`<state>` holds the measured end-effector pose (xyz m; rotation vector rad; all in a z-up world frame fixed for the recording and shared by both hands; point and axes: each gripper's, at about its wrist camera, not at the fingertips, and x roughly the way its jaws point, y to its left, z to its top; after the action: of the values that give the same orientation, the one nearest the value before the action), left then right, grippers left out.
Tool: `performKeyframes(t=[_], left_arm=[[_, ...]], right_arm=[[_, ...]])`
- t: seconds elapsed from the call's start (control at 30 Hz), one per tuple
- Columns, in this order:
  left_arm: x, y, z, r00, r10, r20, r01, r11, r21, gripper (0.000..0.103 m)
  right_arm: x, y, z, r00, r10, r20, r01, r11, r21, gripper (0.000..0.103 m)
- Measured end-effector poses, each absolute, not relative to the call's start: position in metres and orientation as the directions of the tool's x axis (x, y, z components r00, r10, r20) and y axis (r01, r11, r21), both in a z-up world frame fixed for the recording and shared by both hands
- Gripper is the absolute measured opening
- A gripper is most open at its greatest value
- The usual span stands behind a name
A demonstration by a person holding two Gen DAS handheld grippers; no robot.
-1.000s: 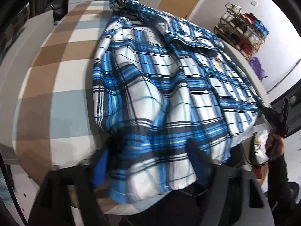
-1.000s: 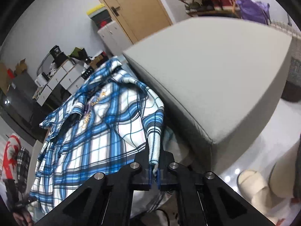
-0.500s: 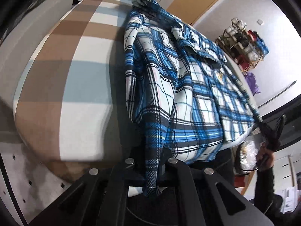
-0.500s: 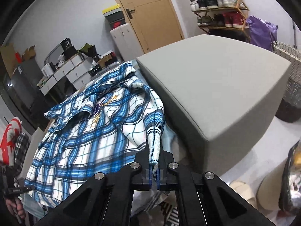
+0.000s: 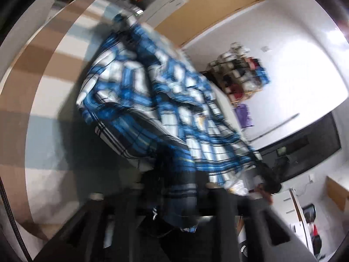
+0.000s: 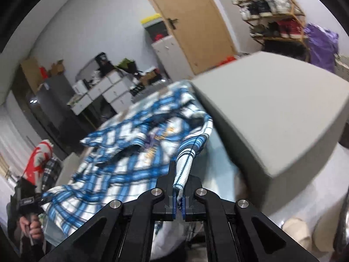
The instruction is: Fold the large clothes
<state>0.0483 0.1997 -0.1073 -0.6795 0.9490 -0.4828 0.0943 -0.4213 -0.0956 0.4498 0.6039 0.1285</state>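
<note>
A blue, white and black plaid shirt [image 5: 152,100] hangs lifted above a bed with a brown, white and pale blue checked cover [image 5: 43,100]. My left gripper [image 5: 181,192] is shut on one bottom corner of the shirt; the view is blurred. My right gripper [image 6: 178,198] is shut on the other bottom corner, a bunched strip of hem between its pads. In the right wrist view the shirt [image 6: 130,152] stretches away from me, and the left gripper [image 6: 28,200] shows in a hand at far left.
A grey padded block [image 6: 272,113] stands to the right of the shirt. Behind are a wooden door [image 6: 196,21], white drawers [image 6: 104,89] with clutter and a shoe rack [image 6: 274,15]. A purple bag [image 6: 322,45] hangs by the rack.
Both grippers have risen and pulled the shirt's bottom edge up off the bed. The left gripper closed on its corner a second ago and is now swinging fast, blurring its view.
</note>
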Motion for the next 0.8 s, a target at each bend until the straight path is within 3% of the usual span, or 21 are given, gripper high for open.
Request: performKeyframes(t=[0.03,0.4,0.63,0.73,0.8], left_arm=[[0.049,0.200,-0.115,0.497,-0.631,-0.596,0.054,0.708,-0.704,0.053],[0.036,0.193,-0.140,0.416,-0.593,-0.689,-0.013,0.754,-0.657,0.056],[0.025,0.176,-0.136,0.375,-0.535,-0.757,0.091,0.834,-0.544,0.056],[0.024,0.177,-0.137,0.370,-0.533,-0.761,0.101,0.837,-0.538,0.056],[0.023,0.178,-0.138,0.375,-0.535,-0.757,0.101,0.835,-0.541,0.052]], right_arm=[[0.097,-0.416,-0.093,0.816,0.263,-0.515,-0.010,0.897,0.442,0.003],[0.117,-0.405,-0.145,0.745,0.286,-0.603,0.032,0.887,0.460,0.005],[0.118,-0.428,-0.173,0.725,0.259,-0.638,0.137,0.854,0.502,0.008],[0.120,-0.434,-0.178,0.713,0.275,-0.645,0.150,0.839,0.523,0.013],[0.122,-0.437,-0.182,0.705,0.306,-0.640,0.146,0.821,0.553,0.023]])
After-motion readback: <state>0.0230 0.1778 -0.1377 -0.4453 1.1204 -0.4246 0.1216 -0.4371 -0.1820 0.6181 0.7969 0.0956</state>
